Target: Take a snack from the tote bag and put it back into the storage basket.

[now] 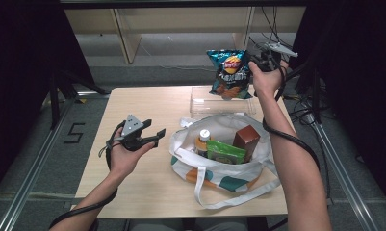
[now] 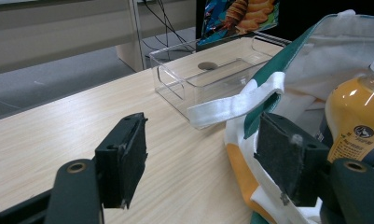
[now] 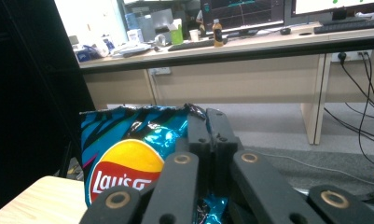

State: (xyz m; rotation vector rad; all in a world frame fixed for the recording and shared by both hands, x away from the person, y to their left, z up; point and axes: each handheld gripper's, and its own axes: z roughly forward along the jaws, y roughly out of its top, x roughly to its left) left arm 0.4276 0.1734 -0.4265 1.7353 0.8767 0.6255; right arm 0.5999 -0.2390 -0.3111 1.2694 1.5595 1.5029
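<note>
The right gripper [image 1: 256, 61] pinches the chips [image 1: 230, 73] by the top edge, above the tray [image 1: 200, 107]; the left gripper [image 1: 156, 135] waits spread beside the bag [image 1: 181, 144].

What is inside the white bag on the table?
In the tote bag you can see an orange drink bottle, a green packet and a brown carton. Their lower parts and the bag's bottom are hidden.

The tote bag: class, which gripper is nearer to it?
Left. The left gripper sits open just beside the tote bag; the right gripper is raised beyond it, pinching the chip bag.
</note>
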